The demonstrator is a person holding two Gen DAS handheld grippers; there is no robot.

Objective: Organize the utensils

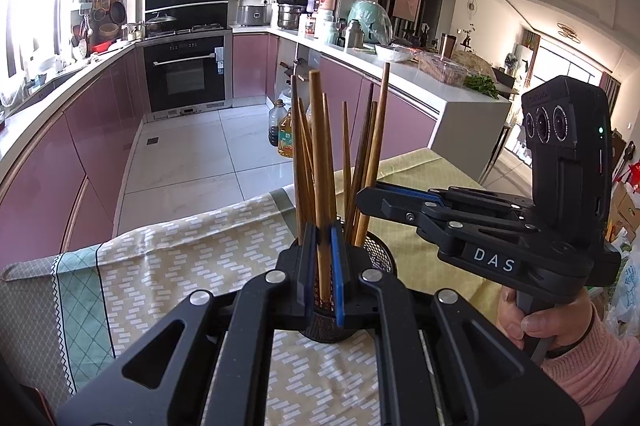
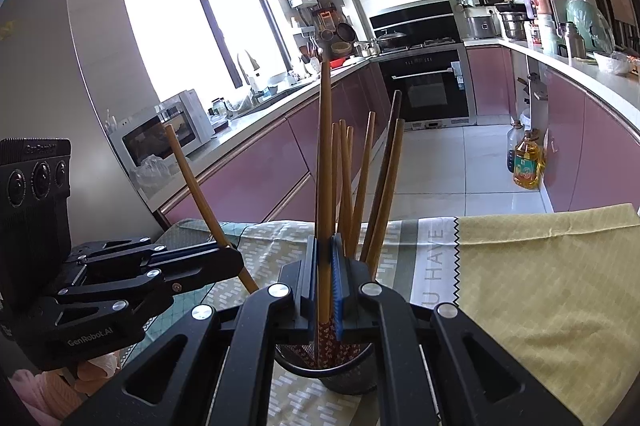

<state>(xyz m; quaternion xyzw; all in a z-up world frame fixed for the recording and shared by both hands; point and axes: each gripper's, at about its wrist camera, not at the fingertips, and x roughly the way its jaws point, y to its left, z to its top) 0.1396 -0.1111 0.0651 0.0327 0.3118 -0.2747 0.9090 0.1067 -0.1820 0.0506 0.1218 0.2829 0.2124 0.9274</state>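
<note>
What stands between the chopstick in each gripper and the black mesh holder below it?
Nothing visible. Each chopstick, in the left gripper and the right gripper, hangs over the holder, where other chopsticks already stand and crowd it.

The left wrist camera sits just behind the left hand-held gripper (image 1: 322, 268) and looks forward and slightly down, close over the chopstick holder (image 1: 376, 254). The right wrist camera sits likewise behind the right hand-held gripper (image 2: 324, 280). The two views converge from opposite sides. Both share the holder, the cloth-covered counter (image 1: 180, 258), the oven (image 1: 186, 76), and each other's gripper.
</note>
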